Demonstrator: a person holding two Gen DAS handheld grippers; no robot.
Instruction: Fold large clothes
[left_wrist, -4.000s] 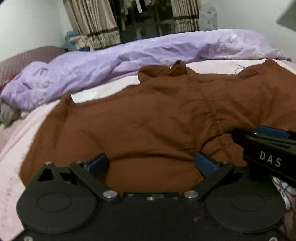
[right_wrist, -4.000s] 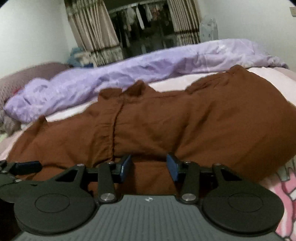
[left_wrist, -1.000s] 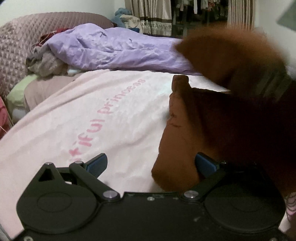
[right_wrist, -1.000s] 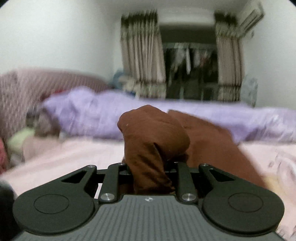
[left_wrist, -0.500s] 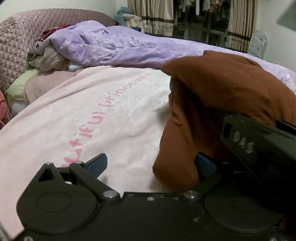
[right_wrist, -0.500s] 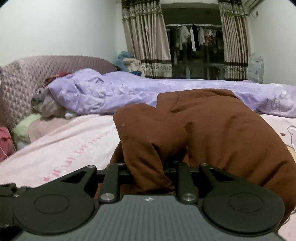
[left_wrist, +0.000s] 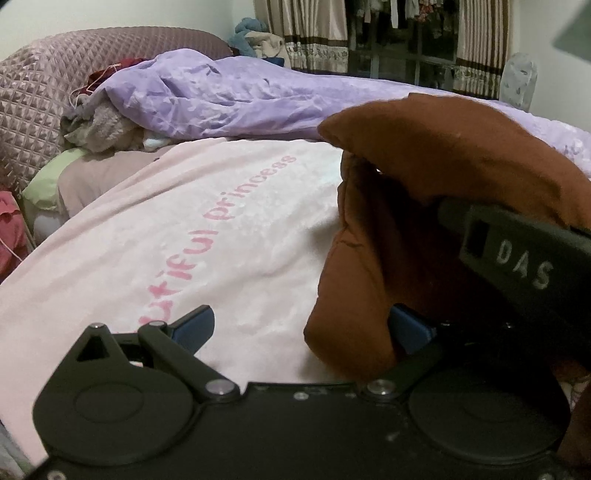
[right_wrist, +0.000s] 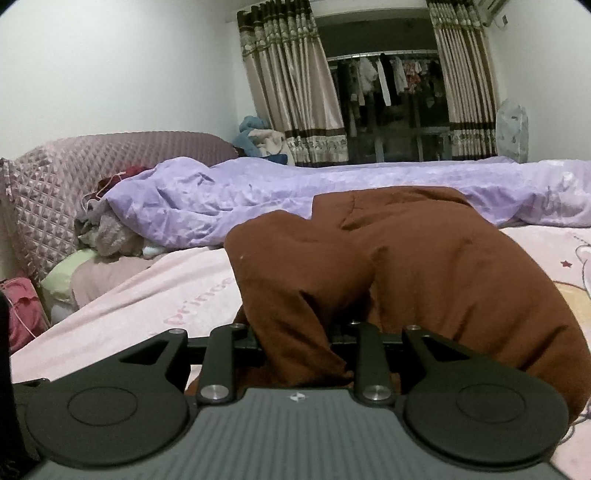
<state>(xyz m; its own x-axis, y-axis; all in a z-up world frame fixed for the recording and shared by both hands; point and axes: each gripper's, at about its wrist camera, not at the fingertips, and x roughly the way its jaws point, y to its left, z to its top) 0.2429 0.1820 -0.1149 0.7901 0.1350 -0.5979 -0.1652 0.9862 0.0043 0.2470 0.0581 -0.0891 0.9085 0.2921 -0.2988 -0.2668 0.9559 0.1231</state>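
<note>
Right gripper (right_wrist: 301, 345): jaws opening, a bunch of the brown garment (right_wrist: 424, 266) between them, pads hidden by cloth. Left gripper (left_wrist: 301, 326): jaws wide apart, clamping nothing, garment edge beside its right finger. Garment lies doubled over on the pink bedsheet (left_wrist: 184, 221) (one fold seemingly laid); further folds and smoothing remain.

A bed under a pink sheet (right_wrist: 155, 306) with pink lettering fills the room. Along its far side lies a rumpled lilac duvet (right_wrist: 295, 192). Left of the bed stands a quilted mauve headboard (right_wrist: 55, 173). Beyond the bed, striped beige curtains (right_wrist: 291, 85) frame a dark opening with hanging clothes (right_wrist: 384, 77). The walls (right_wrist: 118, 62) are plain white.
</note>
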